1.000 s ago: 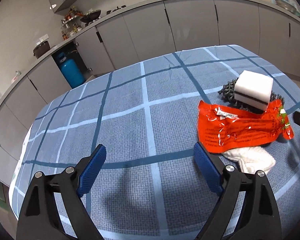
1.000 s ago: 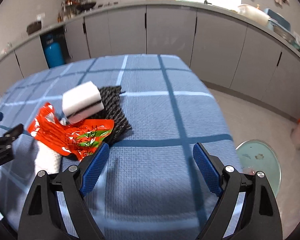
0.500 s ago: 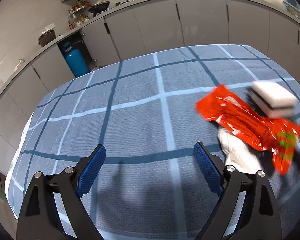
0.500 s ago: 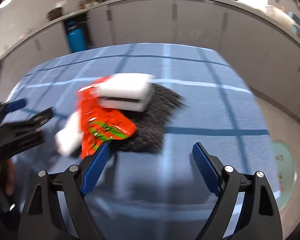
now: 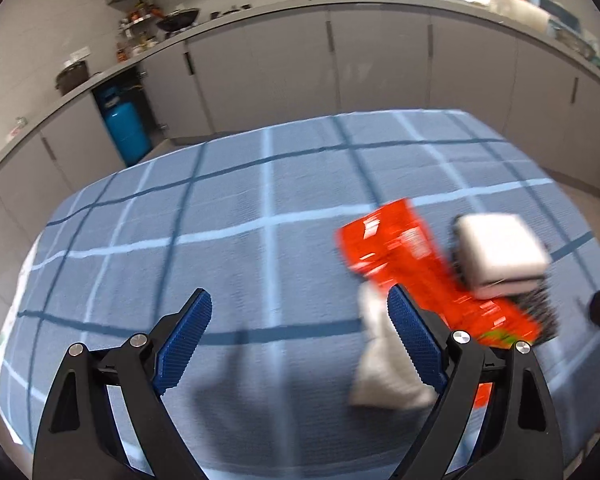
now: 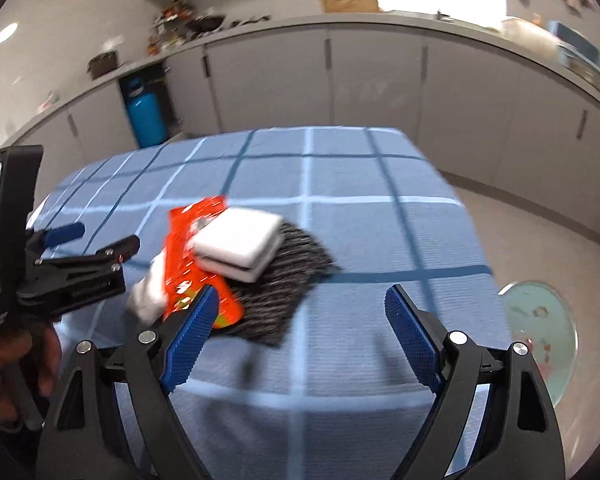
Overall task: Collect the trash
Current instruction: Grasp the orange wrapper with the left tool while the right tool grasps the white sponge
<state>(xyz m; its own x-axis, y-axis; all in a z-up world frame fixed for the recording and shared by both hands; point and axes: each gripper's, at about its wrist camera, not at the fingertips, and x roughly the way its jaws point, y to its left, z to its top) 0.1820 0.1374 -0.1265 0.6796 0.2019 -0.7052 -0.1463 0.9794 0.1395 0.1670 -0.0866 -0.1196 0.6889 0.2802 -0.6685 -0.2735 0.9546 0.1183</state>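
An orange snack wrapper (image 5: 396, 252) lies on the blue checked tablecloth (image 5: 228, 248), with a crumpled white tissue (image 5: 380, 364) beside it. A white sponge block (image 5: 496, 252) sits on a dark knitted cloth (image 6: 284, 284). The wrapper (image 6: 184, 256), tissue (image 6: 148, 296) and sponge (image 6: 236, 244) also show in the right wrist view. My left gripper (image 5: 300, 340) is open and empty; its right finger is just in front of the tissue and wrapper. My right gripper (image 6: 302, 338) is open and empty, its left finger close to the wrapper's end. The left gripper (image 6: 100, 240) shows from the side there.
A round pale-green bin lid (image 6: 540, 332) sits on the floor to the right of the table. Grey kitchen cabinets (image 5: 380, 68) curve behind the table, and a blue gas cylinder (image 5: 126, 132) stands by them. The table's near edge is right under both grippers.
Both grippers have moved, so the pile now sits nearer each gripper's inner finger. Both stay open. The objects on the table have not moved.
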